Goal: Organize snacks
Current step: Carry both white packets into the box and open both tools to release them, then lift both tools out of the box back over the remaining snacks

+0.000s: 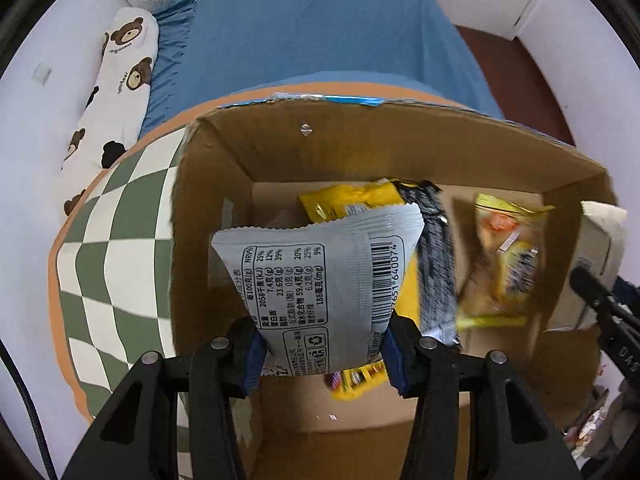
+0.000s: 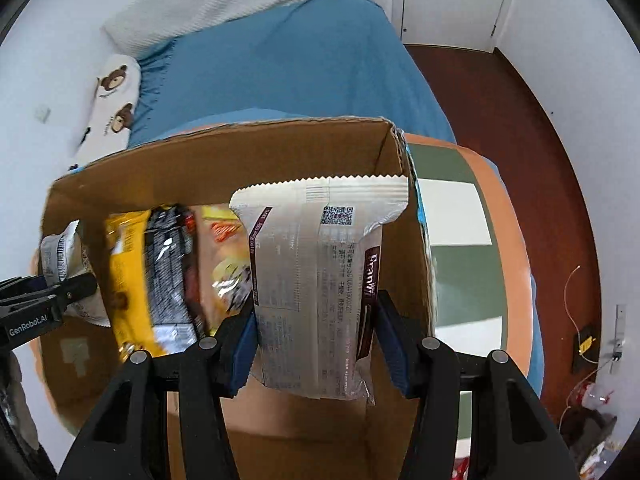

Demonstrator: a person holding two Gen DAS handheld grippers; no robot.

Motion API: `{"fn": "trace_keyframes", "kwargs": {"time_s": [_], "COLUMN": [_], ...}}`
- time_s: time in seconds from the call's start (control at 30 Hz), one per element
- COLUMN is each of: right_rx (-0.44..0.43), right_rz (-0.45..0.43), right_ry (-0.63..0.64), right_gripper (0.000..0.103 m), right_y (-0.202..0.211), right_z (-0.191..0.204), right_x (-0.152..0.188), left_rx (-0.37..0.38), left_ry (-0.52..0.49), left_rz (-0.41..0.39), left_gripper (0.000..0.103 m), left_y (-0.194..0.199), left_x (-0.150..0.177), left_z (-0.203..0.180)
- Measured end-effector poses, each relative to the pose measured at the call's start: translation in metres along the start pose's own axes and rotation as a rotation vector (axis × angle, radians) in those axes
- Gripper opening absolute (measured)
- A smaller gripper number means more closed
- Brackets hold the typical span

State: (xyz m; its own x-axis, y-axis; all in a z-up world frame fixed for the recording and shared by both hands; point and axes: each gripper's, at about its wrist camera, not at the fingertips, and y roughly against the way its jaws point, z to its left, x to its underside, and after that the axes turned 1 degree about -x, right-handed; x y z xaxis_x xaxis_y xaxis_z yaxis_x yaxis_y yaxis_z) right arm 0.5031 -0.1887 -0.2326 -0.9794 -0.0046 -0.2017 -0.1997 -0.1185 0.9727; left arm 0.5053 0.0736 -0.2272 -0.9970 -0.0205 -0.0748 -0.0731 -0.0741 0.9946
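Left wrist view, pointing down into the open cardboard box: the left gripper pinched a silver snack packet across its lower part, the blue pads pressed into both side edges, the packet's serrated top hanging over the box's left half. On the box floor lay a yellow packet, a dark striped packet and a yellow-green packet, all blurred. The box sat on a green-and-white checked cushion, with a blue bedsheet filling the upper frame and a bear-print pillow at upper left. The other tool's black finger entered at the right edge. Risk noted: the foil looked slick and was held only by its edges, so it could slip or swing against the left wall before release. Right wrist view: the right gripper was clamped on a white packet printed with small text and a brown label, pads bearing on both long edges; the packet hung inside the box close to its right wall, top seal level with the rim at centre right. The same loose packets showed at left centre, and the left tool with its silver packet sat at the left edge. Risks judged: the white packet's top could catch the right wall or rim and tip out onto the cushion; the two tools worked near each other over one box and could collide; a packet dropped on the leaning ones could topple them into a heap rather than a row.
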Motion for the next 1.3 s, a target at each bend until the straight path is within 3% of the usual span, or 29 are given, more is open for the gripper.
{"fn": "trace_keyframes", "kwargs": {"time_s": [0.17,0.27,0.33,0.43,0.77,1.3], "right_rx": [0.004,-0.014,-0.014,-0.005,0.003,0.012], "right_rz": [0.055,0.063,0.062,0.048,-0.021,-0.188], "right_ry": [-0.027,-0.035,-0.035,-0.026,-0.005,0.049], "right_gripper": [0.064,0.075,0.083,0.091,0.091,0.091], "right_y": [-0.021,-0.028,-0.031,-0.031,-0.002,0.072], "right_z": [-0.003,-0.002,0.001,0.007,0.017,0.029], "right_x": [-0.012,-0.013,-0.014,-0.014,0.0,0.097], "left_rx": [0.017,0.061,0.073,0.075,0.102,0.103], "left_ry": [0.026,0.066,0.067,0.049,0.069,0.064], "left_rz": [0.018,0.004,-0.008,-0.014,-0.091,-0.31], "left_gripper": [0.049,0.061,0.077,0.079,0.081,0.081], "left_y": [-0.015,-0.015,-0.011,-0.011,0.009,0.08], "left_x": [-0.01,-0.015,-0.016,-0.016,0.009,0.122], "left_z": [0.001,0.005,0.001,-0.003,-0.004,-0.02]}}
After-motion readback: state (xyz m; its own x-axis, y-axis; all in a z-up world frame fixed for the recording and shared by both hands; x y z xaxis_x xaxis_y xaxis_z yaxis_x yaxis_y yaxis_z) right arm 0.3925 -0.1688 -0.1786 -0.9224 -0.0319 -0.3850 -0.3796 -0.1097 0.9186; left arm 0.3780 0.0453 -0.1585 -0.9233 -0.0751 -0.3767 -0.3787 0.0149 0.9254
